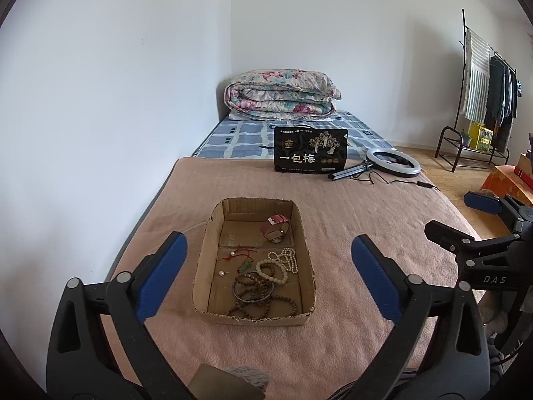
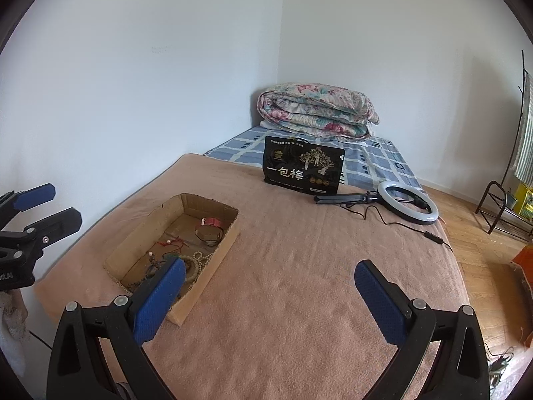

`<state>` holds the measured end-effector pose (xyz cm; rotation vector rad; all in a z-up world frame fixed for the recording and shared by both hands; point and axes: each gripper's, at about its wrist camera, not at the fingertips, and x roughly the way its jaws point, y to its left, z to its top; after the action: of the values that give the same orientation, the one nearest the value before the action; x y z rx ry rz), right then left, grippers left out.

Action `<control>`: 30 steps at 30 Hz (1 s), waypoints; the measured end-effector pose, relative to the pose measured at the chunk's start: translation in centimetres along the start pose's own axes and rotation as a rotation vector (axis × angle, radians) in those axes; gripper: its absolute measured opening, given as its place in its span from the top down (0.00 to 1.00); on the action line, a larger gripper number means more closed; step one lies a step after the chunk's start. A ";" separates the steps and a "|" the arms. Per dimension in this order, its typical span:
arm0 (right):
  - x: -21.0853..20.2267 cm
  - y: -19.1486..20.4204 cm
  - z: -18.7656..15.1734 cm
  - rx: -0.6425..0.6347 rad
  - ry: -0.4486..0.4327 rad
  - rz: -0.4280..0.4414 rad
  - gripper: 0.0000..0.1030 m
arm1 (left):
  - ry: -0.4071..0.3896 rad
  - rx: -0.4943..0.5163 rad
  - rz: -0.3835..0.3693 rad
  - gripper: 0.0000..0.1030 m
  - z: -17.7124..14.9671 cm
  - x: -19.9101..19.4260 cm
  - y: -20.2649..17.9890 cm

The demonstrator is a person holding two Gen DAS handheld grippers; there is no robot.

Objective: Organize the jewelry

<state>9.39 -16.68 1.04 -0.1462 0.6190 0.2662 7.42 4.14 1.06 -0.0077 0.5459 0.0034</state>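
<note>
The jewelry you are sorting lies in a shallow cardboard box (image 1: 204, 250) on the pink blanket (image 1: 333, 350), straight ahead of your left gripper (image 1: 266, 266) and just to the left of your right gripper (image 2: 269, 291). At the far end of the box, a red-strapped watch (image 1: 275, 228) rests on its side. Nearer you, a white pearl strand (image 1: 288, 258) lies bunched against the right wall, touching a cream bead bracelet (image 1: 271, 271). Below that, a dark metal bangle (image 1: 253, 291) sits on top of a tangle of brown wooden beads (image 1: 260, 303) that reaches the near wall. A red cord with a small pearl (image 1: 240, 252) and a loose pearl (image 1: 220, 272) lie on the left side of the floor, apart from the heap.

Your left gripper is spread wide with nothing between its blue pads; the box shows in the gap. Your right gripper is equally wide and holds nothing; its left finger (image 2: 160, 298) covers the near right corner of the box in the right wrist view.

Beyond the box, well apart, a black snack bag (image 1: 310, 150) stands upright at the blanket's far edge. Just right of it a ring light (image 1: 393, 161) lies flat with its cable trailing over the blanket. A folded floral quilt (image 1: 281, 95) sits on the blue checked sheet (image 1: 233, 136) in the corner, and a clothes rack (image 1: 489, 93) stands on the wooden floor to the right.
</note>
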 end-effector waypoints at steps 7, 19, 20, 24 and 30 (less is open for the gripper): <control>0.1 -1.5 -0.7 0.040 0.011 -0.023 0.00 | 0.012 -0.021 0.039 0.00 -0.2 -0.6 -0.3; -0.2 -2.0 -1.4 0.065 0.002 -0.036 0.00 | 0.017 -0.022 0.060 0.00 -0.5 -1.3 0.0; -0.2 -2.1 -1.4 0.065 0.001 -0.036 0.00 | 0.017 -0.022 0.059 0.00 -0.5 -1.3 0.0; -0.5 -2.2 -1.4 0.069 -0.004 -0.041 0.00 | 0.015 -0.027 0.058 0.00 -0.5 -1.3 0.0; -0.8 -2.3 -1.3 0.070 -0.007 -0.041 0.00 | 0.012 -0.026 0.057 0.00 -0.3 -1.8 0.0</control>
<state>8.73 -19.30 0.61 -0.0908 0.6173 0.2056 5.70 4.18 1.73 -0.0177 0.5579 0.0657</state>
